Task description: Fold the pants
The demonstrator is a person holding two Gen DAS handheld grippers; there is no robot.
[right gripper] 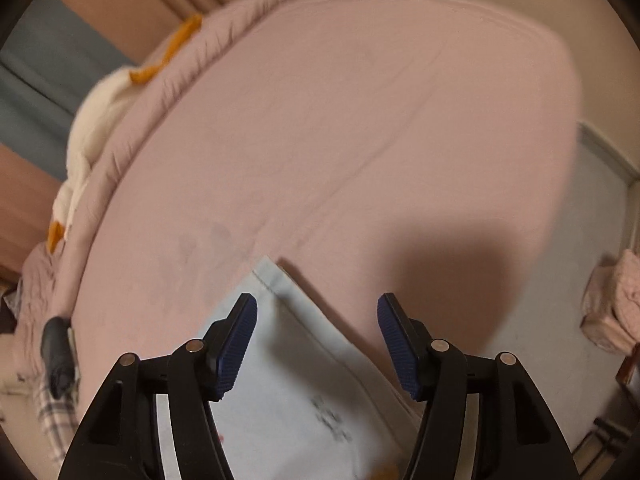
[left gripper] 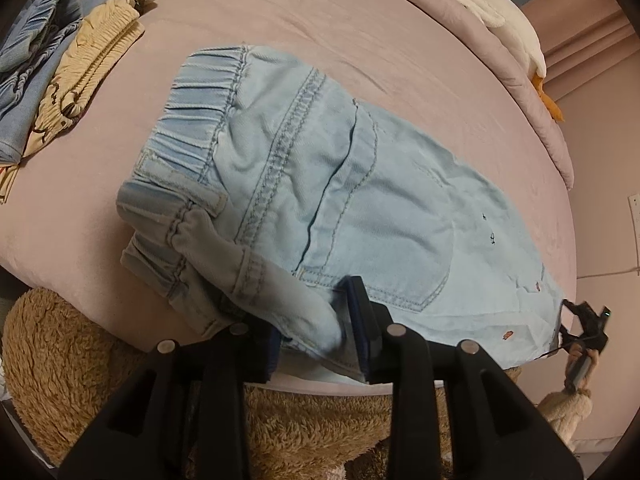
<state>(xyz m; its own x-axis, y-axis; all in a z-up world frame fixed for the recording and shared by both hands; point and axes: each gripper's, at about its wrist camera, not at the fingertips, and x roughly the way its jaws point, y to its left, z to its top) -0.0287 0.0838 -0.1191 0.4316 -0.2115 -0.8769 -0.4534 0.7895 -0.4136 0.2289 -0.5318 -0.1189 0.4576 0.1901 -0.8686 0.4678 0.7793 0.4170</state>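
Gripping a bunched fold of the pale denim pants (left gripper: 340, 184), the left gripper (left gripper: 316, 332) sits at the pink bed (left gripper: 280, 20) edge. The right gripper (right gripper: 317, 336) hangs spread apart above the pants' hem, pads clear of it.

A pink bed sheet (left gripper: 320, 20) covers the bed. At its far left edge lies a pile of folded clothes (left gripper: 60, 80); a white plush goose (left gripper: 500, 20) rests along its far right edge; a brown fuzzy blanket (left gripper: 60, 360) sits below its near edge.
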